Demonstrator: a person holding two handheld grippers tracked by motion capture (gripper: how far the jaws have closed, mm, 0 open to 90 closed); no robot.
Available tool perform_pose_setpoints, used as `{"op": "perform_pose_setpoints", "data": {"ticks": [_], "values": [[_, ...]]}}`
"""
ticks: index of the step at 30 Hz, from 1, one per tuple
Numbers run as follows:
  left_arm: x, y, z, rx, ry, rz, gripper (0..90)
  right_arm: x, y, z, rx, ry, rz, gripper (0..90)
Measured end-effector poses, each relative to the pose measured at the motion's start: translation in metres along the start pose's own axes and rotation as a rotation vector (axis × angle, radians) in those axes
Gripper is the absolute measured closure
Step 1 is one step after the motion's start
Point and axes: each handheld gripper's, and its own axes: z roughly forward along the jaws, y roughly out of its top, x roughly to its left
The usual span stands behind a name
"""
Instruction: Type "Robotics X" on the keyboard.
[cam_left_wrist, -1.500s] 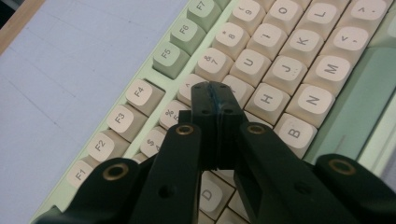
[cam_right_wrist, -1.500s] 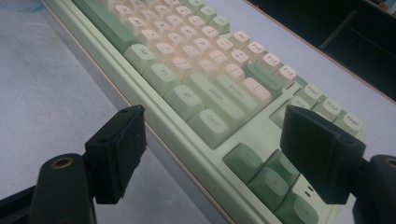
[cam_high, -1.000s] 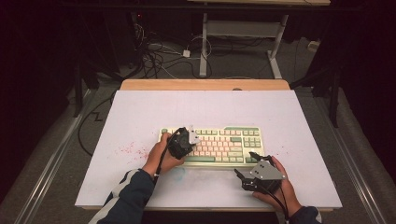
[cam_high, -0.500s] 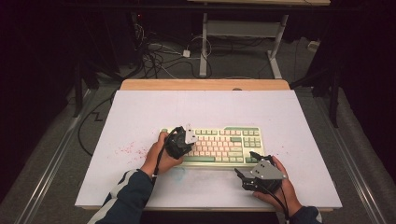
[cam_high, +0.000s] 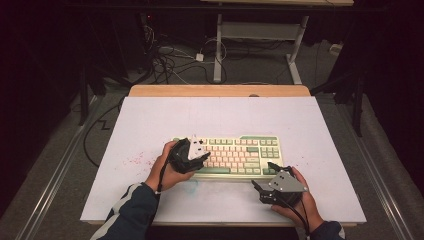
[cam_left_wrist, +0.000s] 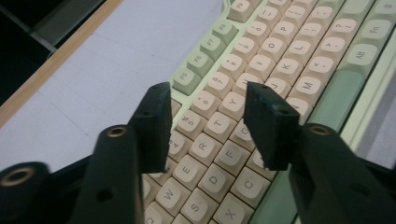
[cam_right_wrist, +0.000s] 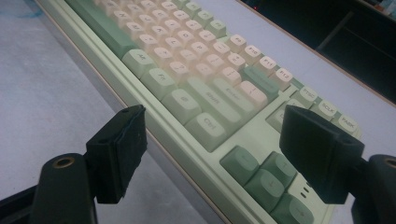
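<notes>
Nearest to us, the right hand-held gripper (cam_high: 270, 176) waits at the front right corner of the keyboard (cam_high: 240, 155), its jaws spread wide with nothing between them; in the right gripper view they frame the arrow keys (cam_right_wrist: 261, 179) and the front edge of the case without touching either. A little farther in, the left hand-held gripper (cam_high: 200, 156) hovers over the left half of the keyboard, and its jaws have just been opening: they stand partly apart above the letter rows, with the T key (cam_left_wrist: 216, 125) and its neighbours showing in the gap and no key pinched. We judge that we are typing or prodding keys with the left gripper while the right stands by, and that a press or a pinch has just ended. The next move calls for lining one jaw tip over a single keycap and coming down straight, since the caps sit close together. The keyboard lies flat near the front middle of the white worktop (cam_high: 150, 125). From above, the left gripper's body covers the keys beneath it, so we cannot tell how high its tips ride, and the legends on the far keys are too small to read. Beyond the worktop, cables (cam_high: 165, 57) trail across a dark floor.
</notes>
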Motion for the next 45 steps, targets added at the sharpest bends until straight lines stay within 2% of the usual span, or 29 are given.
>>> {"op": "perform_pose_setpoints", "data": {"ticks": [3, 5, 7, 11, 16, 25, 33, 38, 40, 43, 45], "values": [[-0.001, -0.003, -0.003, -0.015, 0.033, 0.024, 33.9, 0.000, 0.000, 0.000, 0.000, 0.000, 0.001, 23.8], [0.000, -0.005, -0.007, -0.028, 0.041, 0.020, 27.6, -0.001, 0.000, -0.001, -0.002, -0.001, 0.000, 23.7], [0.002, -0.006, -0.012, -0.039, 0.030, 0.012, 23.9, -0.001, 0.000, -0.001, -0.002, -0.002, 0.003, 23.8], [0.006, -0.009, -0.019, -0.067, 0.049, 0.019, 19.5, -0.002, 0.000, -0.002, -0.002, -0.002, 0.006, 23.7], [0.007, -0.012, -0.030, -0.105, 0.041, 0.031, 18.5, -0.003, 0.000, -0.001, 0.001, 0.000, 0.011, 23.6], [0.009, -0.023, -0.051, -0.122, 0.053, 0.065, 18.3, -0.003, 0.001, -0.002, 0.000, -0.001, 0.019, 23.6], [0.018, -0.036, -0.069, -0.104, 0.065, 0.068, 18.3, -0.004, 0.002, -0.001, -0.001, 0.004, 0.030, 23.4], [0.023, -0.043, -0.080, -0.097, 0.087, 0.072, 18.2, -0.006, 0.004, -0.001, 0.000, 0.008, 0.032, 23.6], [0.026, -0.046, -0.084, -0.087, 0.091, 0.069, 18.2, -0.006, 0.005, -0.001, 0.007, 0.008, 0.029, 26.1], [0.030, -0.050, -0.089, -0.078, 0.106, 0.067, 18.2, -0.007, 0.007, -0.002, 0.002, 0.018, 0.026, 29.2], [0.032, -0.052, -0.093, -0.079, 0.118, 0.064, 18.2, -0.009, 0.009, -0.003, -0.012, 0.051, 0.030, 29.3]]}}
